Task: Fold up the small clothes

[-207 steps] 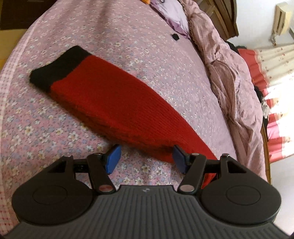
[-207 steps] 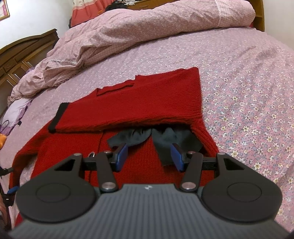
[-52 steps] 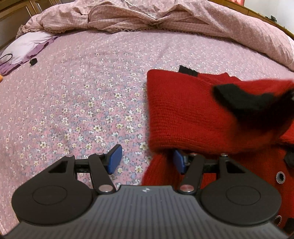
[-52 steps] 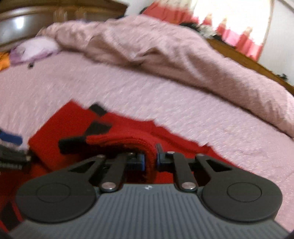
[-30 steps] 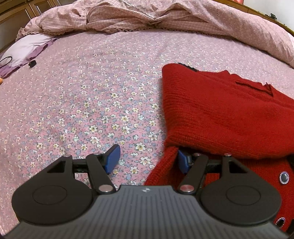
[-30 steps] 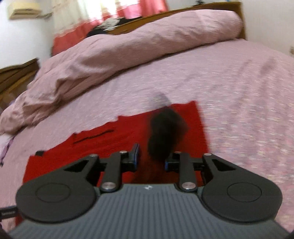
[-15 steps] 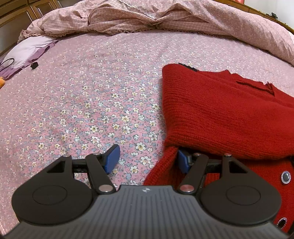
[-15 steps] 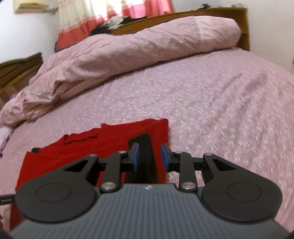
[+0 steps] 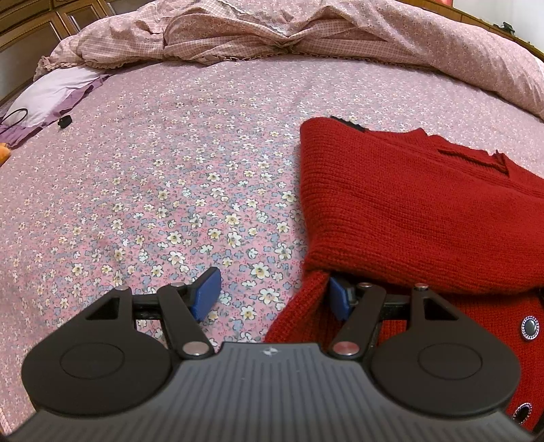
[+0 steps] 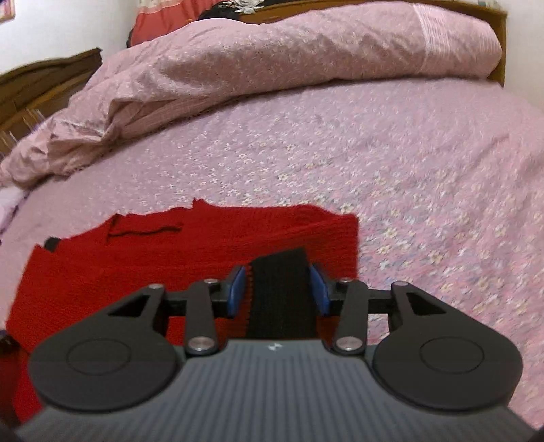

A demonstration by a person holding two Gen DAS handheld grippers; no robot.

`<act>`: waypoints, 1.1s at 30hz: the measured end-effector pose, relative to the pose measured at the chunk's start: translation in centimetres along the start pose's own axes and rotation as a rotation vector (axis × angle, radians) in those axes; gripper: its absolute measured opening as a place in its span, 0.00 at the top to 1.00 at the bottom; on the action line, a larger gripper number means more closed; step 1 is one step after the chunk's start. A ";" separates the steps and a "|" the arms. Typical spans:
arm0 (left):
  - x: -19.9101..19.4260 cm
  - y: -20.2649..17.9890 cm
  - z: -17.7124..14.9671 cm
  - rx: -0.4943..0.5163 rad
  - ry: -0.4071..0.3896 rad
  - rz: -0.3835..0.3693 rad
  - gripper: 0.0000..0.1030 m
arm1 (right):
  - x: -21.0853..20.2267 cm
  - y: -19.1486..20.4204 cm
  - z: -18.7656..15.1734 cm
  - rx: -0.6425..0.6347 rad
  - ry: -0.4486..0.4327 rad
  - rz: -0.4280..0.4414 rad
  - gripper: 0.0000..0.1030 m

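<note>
A red knit cardigan (image 9: 418, 210) is laid on the flowered bedsheet (image 9: 163, 176), at the right of the left wrist view and in the near left of the right wrist view, with both sleeves seemingly already folded across the body; a pink duvet (image 9: 306, 30) is heaped at the far side of the bed. The left gripper (image 9: 272, 294) is spread wide, nothing clamped: one blue pad hangs over bare sheet, the other is tucked under the near edge of the folded sleeve, touching the knit. The right gripper (image 10: 277, 289) is parted too, and the black cuff (image 10: 280, 289) is seen between its pads with a gap on each side, so the cuff is judged released, not pinched; this view is slightly blurred. The cardigan is judged to be soft, limp and fairly light, thick enough to hold a loose fold yet prone to sag and stretch when lifted by one point. Metal-ringed buttons (image 9: 529, 327) are set along the near right edge and are best avoided by the pads. For the next fold, hold is best taken at the hem corners or along a doubled edge, both layers pinched together, so that the folded sleeves are not dragged out of place.
</note>
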State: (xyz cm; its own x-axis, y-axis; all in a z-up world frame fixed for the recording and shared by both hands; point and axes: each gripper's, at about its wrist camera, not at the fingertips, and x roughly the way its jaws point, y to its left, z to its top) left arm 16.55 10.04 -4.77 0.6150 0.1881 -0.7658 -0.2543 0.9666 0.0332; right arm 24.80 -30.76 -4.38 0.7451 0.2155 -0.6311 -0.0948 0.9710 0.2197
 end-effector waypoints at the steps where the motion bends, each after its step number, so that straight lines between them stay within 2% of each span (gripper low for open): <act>1: 0.0 0.0 0.0 0.000 -0.001 0.001 0.31 | -0.1 0.0 -0.1 0.001 -0.008 -0.002 0.83; 2: 0.0 0.0 0.0 0.000 -0.001 0.001 0.31 | -0.2 0.1 -0.1 0.003 -0.019 -0.002 0.88; 4: 0.0 0.0 0.0 -0.002 0.000 0.001 0.31 | -1.2 0.3 0.2 0.016 -0.063 0.029 0.88; 7: -0.1 -0.1 0.0 -0.001 -0.003 0.004 0.31 | -3.9 1.0 0.9 0.002 -0.222 0.048 0.88; 9: 0.0 -0.2 -0.1 0.003 -0.005 0.008 0.31 | -5.0 0.9 1.5 0.031 -0.294 0.055 0.88; 10: 0.0 -0.2 -0.1 0.004 -0.006 0.010 0.30 | -4.9 0.8 1.7 0.037 -0.303 0.053 0.88; 13: 0.0 -0.2 -0.1 0.009 -0.008 0.012 0.29 | -2.8 0.4 1.6 0.035 -0.238 0.014 0.88; 16: 0.1 0.0 -0.1 0.011 -0.006 0.009 0.28 | 0.4 -0.1 0.2 0.022 -0.120 -0.041 0.87; 17: 0.0 0.0 0.0 0.012 -0.003 0.007 0.28 | 1.0 -0.4 -0.3 0.034 -0.106 -0.052 0.85; 19: -0.3 0.1 0.1 0.015 0.001 0.004 0.28 | 1.0 -0.8 -1.0 0.043 -0.140 -0.049 0.81; 23: -2.0 0.0 0.3 0.035 -0.006 -0.016 0.28 | 0.0 -0.4 -0.7 0.040 -0.122 -0.063 0.78; 29: -6.0 -0.9 1.4 0.105 -0.099 -0.055 0.28 | -3.9 -1.3 -0.2 0.084 -0.172 -0.051 0.74; 31: -6.4 -1.6 2.2 0.121 -0.129 -0.091 0.28 | -5.0 -1.2 -0.4 0.092 -0.175 -0.037 0.74; 33: -5.9 -2.5 3.0 0.129 -0.126 -0.117 0.28 | -5.6 -1.2 -0.8 0.103 -0.161 -0.017 0.74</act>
State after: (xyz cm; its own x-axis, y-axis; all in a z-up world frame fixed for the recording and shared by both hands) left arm 15.76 6.98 1.59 0.7251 0.0860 -0.6832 -0.0831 0.9959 0.0371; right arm 20.24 -33.03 -1.72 0.8429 0.1718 -0.5100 -0.0196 0.9568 0.2899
